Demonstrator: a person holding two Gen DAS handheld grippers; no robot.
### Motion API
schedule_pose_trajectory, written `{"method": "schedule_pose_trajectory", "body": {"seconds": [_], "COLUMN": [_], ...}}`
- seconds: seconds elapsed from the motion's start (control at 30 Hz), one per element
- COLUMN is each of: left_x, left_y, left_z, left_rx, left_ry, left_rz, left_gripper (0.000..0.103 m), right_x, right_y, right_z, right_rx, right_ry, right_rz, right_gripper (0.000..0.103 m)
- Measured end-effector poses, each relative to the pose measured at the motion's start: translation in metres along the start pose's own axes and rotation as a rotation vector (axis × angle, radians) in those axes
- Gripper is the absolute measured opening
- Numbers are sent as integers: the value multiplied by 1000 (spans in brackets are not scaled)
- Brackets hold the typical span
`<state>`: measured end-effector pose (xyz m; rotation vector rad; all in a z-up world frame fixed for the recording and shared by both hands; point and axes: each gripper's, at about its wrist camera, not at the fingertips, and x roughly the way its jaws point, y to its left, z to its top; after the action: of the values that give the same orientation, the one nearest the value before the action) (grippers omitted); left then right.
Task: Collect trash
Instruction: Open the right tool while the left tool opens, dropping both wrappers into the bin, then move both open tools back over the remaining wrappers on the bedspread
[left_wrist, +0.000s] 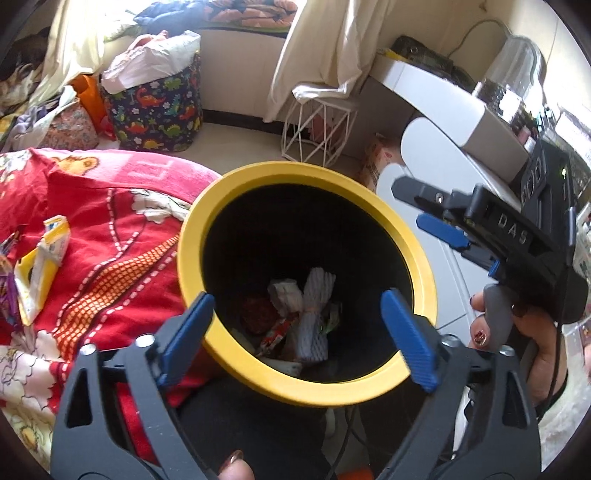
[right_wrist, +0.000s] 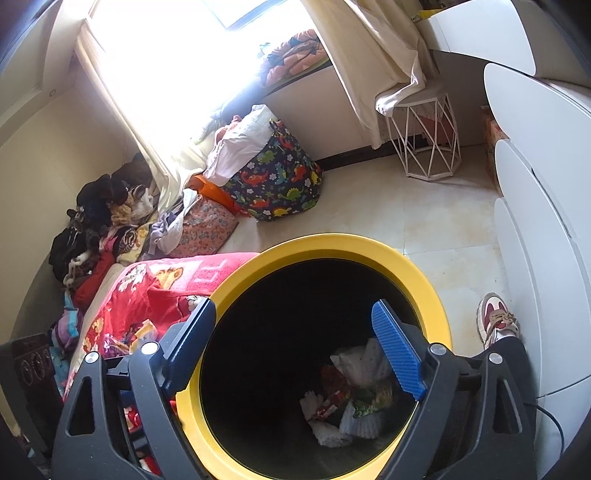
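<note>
Both the left gripper (left_wrist: 297, 334) and right gripper (right_wrist: 295, 345) hang wide open and empty over the yellow-rimmed bin (left_wrist: 421, 258), trash pile (left_wrist: 295, 321) already inside, but wrappers (left_wrist: 38, 266) on the red blanket (left_wrist: 110, 240) could easily get forgotten.

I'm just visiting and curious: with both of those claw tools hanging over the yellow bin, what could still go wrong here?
1. The left gripper and right gripper both hang open over the bin, close together, so they might knock each other.
2. Wrappers are left on the red blanket; reaching for them could bump the bin's rim.
</note>
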<state>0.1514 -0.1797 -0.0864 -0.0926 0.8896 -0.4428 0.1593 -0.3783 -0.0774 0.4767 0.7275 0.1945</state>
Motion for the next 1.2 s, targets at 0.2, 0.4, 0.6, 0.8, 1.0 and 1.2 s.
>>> {"method": "schedule_pose_trajectory", "body": {"seconds": [0.2, 0.4, 0.6, 0.8, 1.0, 1.2], "left_x": [-17, -32, -48, -63, -75, -88], "left_y": [6, 15, 24, 34, 43, 53], "left_z": [1, 4, 6, 7, 8, 10], "left_rx": [-8, -31, -55, -75, -97, -110], "left_ry": [-55, -100, -146, -182, -212, -247], "left_rz": [41, 65, 87, 105, 124, 148], "left_gripper": [92, 92, 92, 92, 92, 92], "right_x": [-2, -6, -9, -9, -11, -11], "right_y": [7, 16, 26, 39, 52, 68], "right_z": [-1, 0, 1, 0, -2, -6], "right_rx": [-20, -46, -75, -103, -130, -162], "right_ry": [-4, -16, -24, -27, -26, -22], "right_rz": [-1, 0, 5, 15, 28, 51], "right_gripper": [84, 84, 84, 85, 85, 85]}}
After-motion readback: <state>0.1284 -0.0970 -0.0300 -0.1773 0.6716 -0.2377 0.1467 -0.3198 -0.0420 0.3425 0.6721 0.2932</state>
